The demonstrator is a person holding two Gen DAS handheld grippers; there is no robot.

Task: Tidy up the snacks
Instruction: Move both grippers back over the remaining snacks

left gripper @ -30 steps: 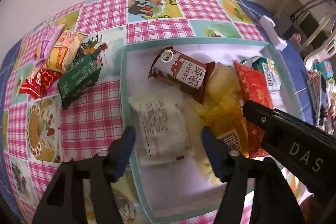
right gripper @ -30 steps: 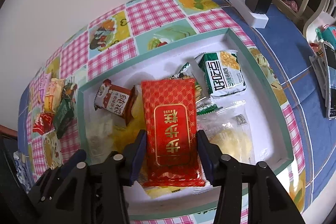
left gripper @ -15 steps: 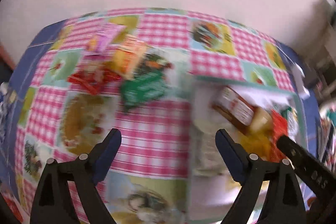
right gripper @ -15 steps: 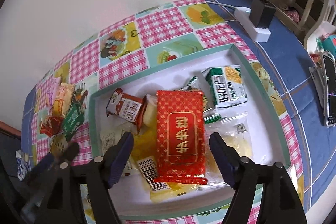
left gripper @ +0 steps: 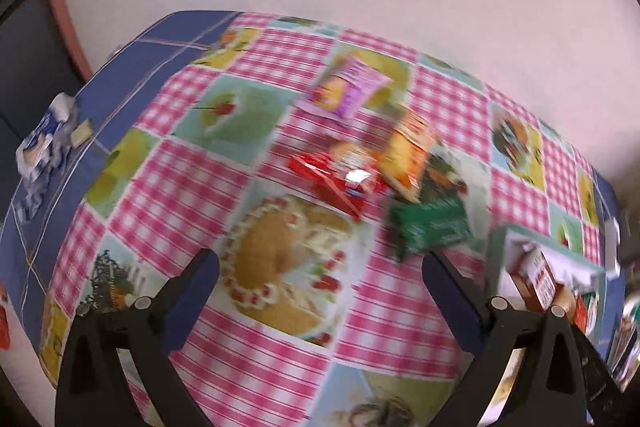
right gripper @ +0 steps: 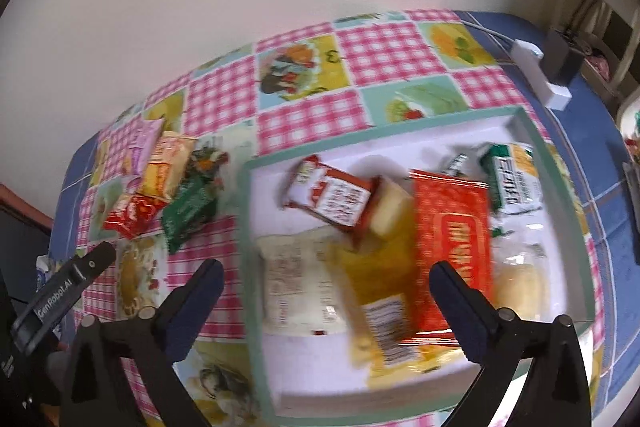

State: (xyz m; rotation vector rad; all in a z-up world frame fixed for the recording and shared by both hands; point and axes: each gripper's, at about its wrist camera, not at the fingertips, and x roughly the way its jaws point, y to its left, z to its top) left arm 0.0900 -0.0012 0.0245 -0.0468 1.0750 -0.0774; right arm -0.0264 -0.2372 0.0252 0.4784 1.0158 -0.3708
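1. At the far left, a crumpled blue-and-white wrapper [left gripper: 44, 143] is seen on the blue cloth, well apart from the snacks; it is not taken for part of the task.
2. The left gripper [left gripper: 320, 283] is seen spread wide, its jaws having just been opening, with nothing between them; only the checked tablecloth [left gripper: 224, 187] lies below.
3. The loose pile, a pink packet [left gripper: 352, 89], an orange packet [left gripper: 408, 155], a red packet [left gripper: 332, 175] and a green packet [left gripper: 434, 229], lies ahead of the left gripper and slightly to its right; the green packet, just beyond the right finger, is nearest, its long axis running roughly across the jaws, though blur leaves this uncertain.
4. The pile is judged nearer to the left hand than to the right.
5. The tray [right gripper: 246, 227] stands right of the pile; a brown packet [right gripper: 332, 197] and a large red packet [right gripper: 452, 247] lie in it.
6. The right gripper [right gripper: 326, 285] is likewise released, its jaws having just been opening; it hangs empty over the tray.
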